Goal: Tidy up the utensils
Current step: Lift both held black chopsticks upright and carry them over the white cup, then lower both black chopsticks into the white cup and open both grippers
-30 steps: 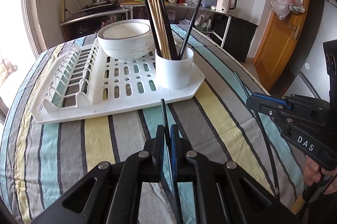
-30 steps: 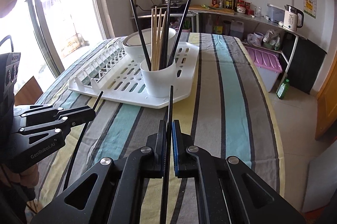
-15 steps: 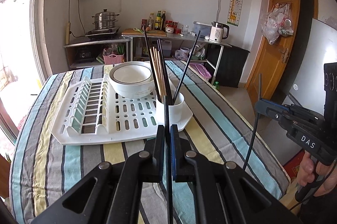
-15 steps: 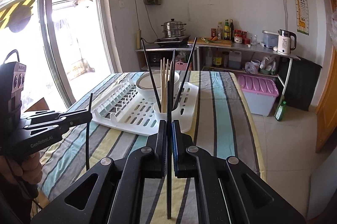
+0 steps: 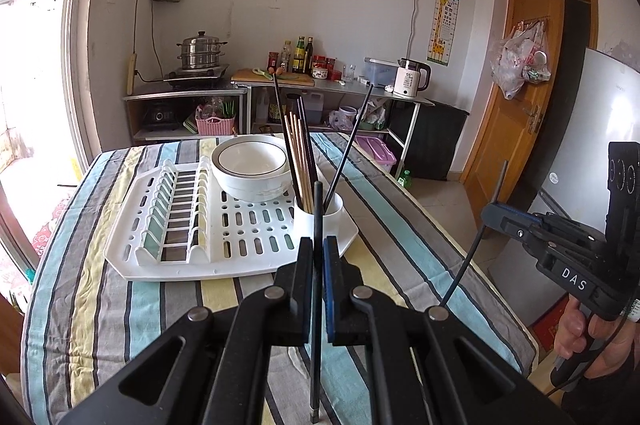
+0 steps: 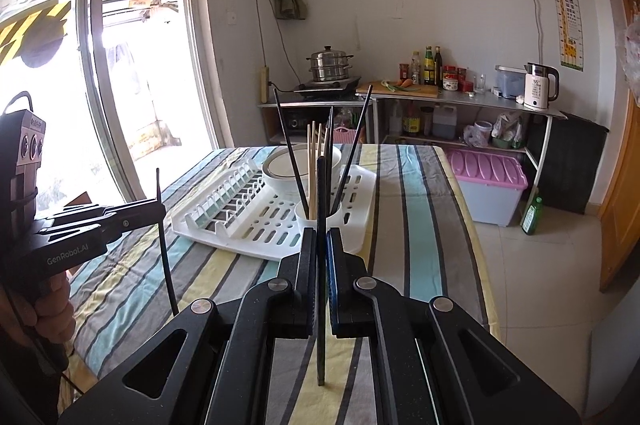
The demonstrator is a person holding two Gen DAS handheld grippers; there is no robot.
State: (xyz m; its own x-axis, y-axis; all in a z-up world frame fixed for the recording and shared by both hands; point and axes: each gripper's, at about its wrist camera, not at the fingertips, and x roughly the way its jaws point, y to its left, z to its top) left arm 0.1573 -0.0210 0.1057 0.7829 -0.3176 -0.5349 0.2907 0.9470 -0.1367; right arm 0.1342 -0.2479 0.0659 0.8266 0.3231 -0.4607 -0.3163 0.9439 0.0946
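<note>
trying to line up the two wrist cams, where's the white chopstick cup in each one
Left wrist view: the white cup sits just above picture centre, on the near right corner of the white drying rack, right of the bowl.
Right wrist view: the cup is at centre, on the rack's near corner, partly behind the black chopstick clamped in the foreground jaws.
Shared landmark: the steel steamer pot by the back wall.

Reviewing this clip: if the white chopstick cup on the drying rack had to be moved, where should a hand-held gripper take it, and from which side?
Probably the white cup by its rim at the near edge, coming from the table's near side. Its chopsticks fan up and lean outward, crowding a straight top approach, the bowl stands close behind on the drying rack, and the body looks wide for the jaws.
</note>
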